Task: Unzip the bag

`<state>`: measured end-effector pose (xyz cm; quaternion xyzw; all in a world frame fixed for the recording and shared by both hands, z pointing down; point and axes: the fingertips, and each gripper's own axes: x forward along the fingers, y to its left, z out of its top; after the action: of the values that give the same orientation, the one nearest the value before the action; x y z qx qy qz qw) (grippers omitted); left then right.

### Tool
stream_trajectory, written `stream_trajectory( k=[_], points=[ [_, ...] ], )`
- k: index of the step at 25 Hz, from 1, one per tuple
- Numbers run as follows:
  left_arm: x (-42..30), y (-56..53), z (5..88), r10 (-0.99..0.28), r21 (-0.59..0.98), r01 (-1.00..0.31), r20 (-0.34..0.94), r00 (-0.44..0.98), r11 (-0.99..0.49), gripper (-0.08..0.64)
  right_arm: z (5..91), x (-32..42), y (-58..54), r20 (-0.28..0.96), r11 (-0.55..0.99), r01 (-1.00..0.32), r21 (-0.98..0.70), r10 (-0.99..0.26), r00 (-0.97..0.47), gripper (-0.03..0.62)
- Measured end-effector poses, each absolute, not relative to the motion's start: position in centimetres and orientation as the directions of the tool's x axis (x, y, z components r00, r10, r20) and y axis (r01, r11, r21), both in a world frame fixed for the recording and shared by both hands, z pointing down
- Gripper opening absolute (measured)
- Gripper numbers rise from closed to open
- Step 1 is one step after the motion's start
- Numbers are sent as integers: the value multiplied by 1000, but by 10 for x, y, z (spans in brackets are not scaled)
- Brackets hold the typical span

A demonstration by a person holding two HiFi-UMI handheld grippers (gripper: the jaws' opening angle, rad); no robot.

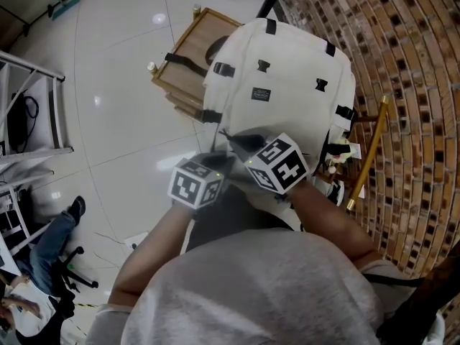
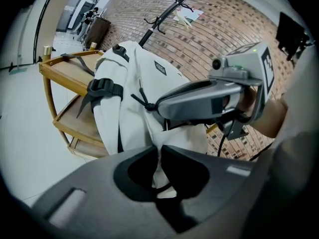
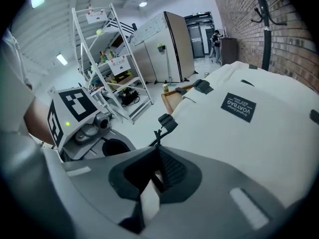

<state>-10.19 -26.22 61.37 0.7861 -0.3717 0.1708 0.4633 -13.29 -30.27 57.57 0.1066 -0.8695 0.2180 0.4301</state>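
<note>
The left gripper (image 2: 159, 152) pinches a fold of the white bag (image 1: 287, 63); the right gripper (image 3: 155, 152) is pressed shut on its black zip pull (image 3: 158, 133). A black patch (image 3: 238, 106) reads "VOYABAG". The bag rests on a wooden cart (image 1: 183, 60) beside the brick wall (image 1: 413, 85), with open floor (image 1: 122, 85) to the left.

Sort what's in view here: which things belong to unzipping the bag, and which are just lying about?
In the job:
white backpack
black zipper pull cord, pinched by the right gripper
left gripper, clamped on the backpack's fabric

Just lying about:
wooden cart
coat rack
metal shelving
brick wall
seated person at the edge
</note>
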Motion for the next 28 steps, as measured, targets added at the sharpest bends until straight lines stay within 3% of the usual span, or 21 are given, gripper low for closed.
stream_trajectory(
  k=[28],
  points=[
    [-103,-261,614,-416,544,-791,674,610,-280,29,557,-63,-311,765,738,-601,-306,-185,-617,11]
  ],
)
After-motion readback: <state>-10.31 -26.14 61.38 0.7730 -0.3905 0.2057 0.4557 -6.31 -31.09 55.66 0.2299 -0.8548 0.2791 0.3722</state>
